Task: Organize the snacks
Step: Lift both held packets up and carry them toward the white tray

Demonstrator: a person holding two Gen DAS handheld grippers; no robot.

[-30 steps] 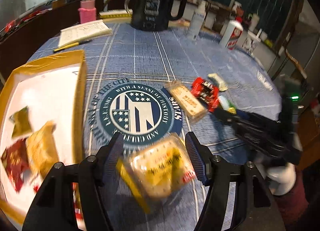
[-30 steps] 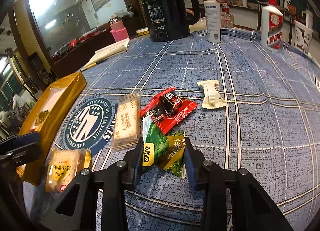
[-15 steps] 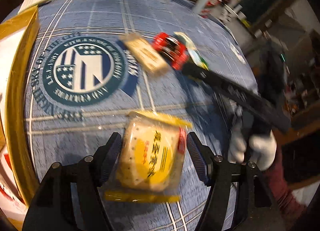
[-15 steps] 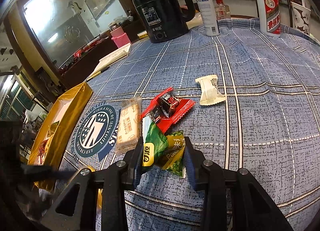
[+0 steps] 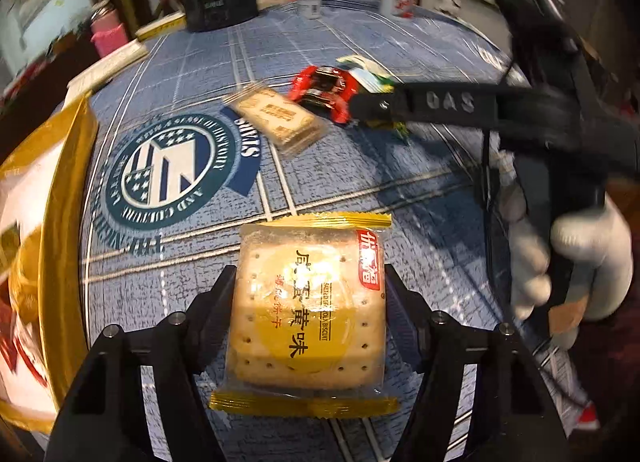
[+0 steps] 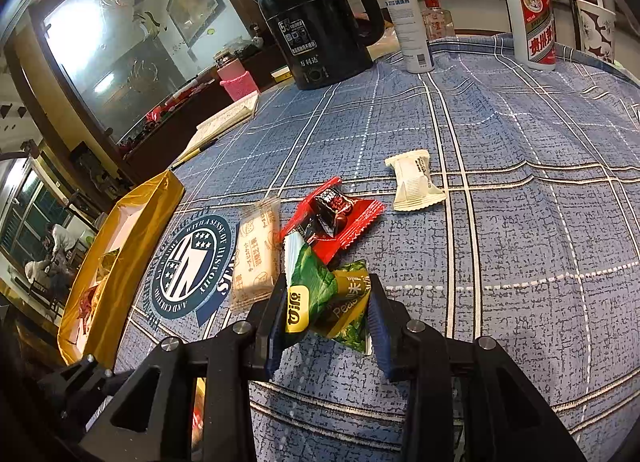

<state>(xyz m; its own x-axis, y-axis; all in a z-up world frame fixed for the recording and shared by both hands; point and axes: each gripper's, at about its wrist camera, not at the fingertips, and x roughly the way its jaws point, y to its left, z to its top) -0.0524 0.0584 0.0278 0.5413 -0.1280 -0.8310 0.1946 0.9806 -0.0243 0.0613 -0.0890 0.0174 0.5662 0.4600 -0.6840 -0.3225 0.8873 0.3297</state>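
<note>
Left wrist view: the left claw (image 5: 310, 302) is opening around a biscuit packet (image 5: 308, 310); the right claw (image 6: 326, 310) pinches a green pea packet (image 6: 324, 294).

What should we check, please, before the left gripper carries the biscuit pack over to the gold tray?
1. Biscuit pack between the left gripper jaws: ok.
2. Left grip firm: not ok, jaws are opening.
3. Gold tray in view beside the crest: ok.
4. Bare space in the tray: cannot tell, only partly visible.
5. Right gripper shut on the green pea packet: ok.
6. Right gripper clear of the path to the tray: ok.
</note>
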